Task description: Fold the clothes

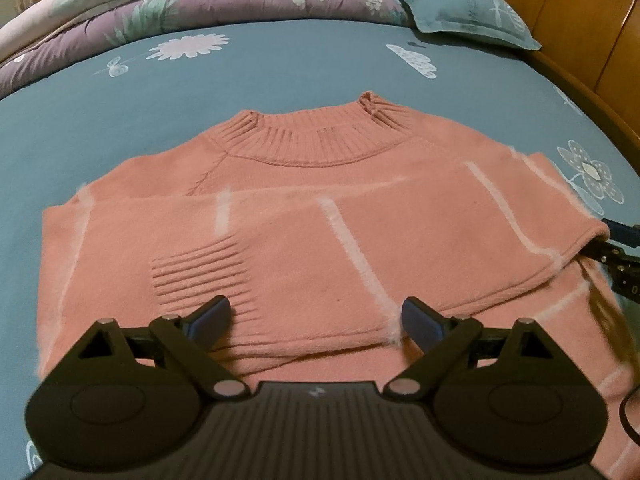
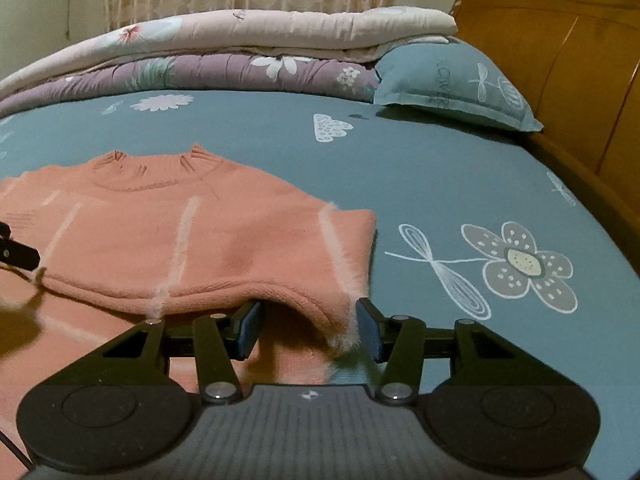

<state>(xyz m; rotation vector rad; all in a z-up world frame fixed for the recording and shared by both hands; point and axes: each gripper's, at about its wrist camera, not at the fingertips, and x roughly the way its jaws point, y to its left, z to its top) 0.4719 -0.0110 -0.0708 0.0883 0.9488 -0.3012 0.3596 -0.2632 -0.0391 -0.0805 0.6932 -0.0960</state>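
A pink sweater [image 1: 304, 220] lies partly folded on the bed [image 1: 300, 68], collar toward the pillow [image 1: 468, 4]. The left hand-held gripper [image 1: 316, 320] hangs open above its front edge. The right hand-held gripper [image 2: 308, 328] stands open around the folded corner, not pressing it.

The pink sweater [image 1: 320, 216] runs under the left gripper's [image 1: 316, 320] body, so its hem is hidden below the jaws. In the right wrist view, the sweater's left part is cut off by the frame edge, and the sleeve edge [image 2: 340, 320] between the right gripper's [image 2: 308, 328] parted jaws is blurred, perhaps brushing the right-hand pad. The wooden headboard [image 2: 560, 40] is cropped beyond the jaws.
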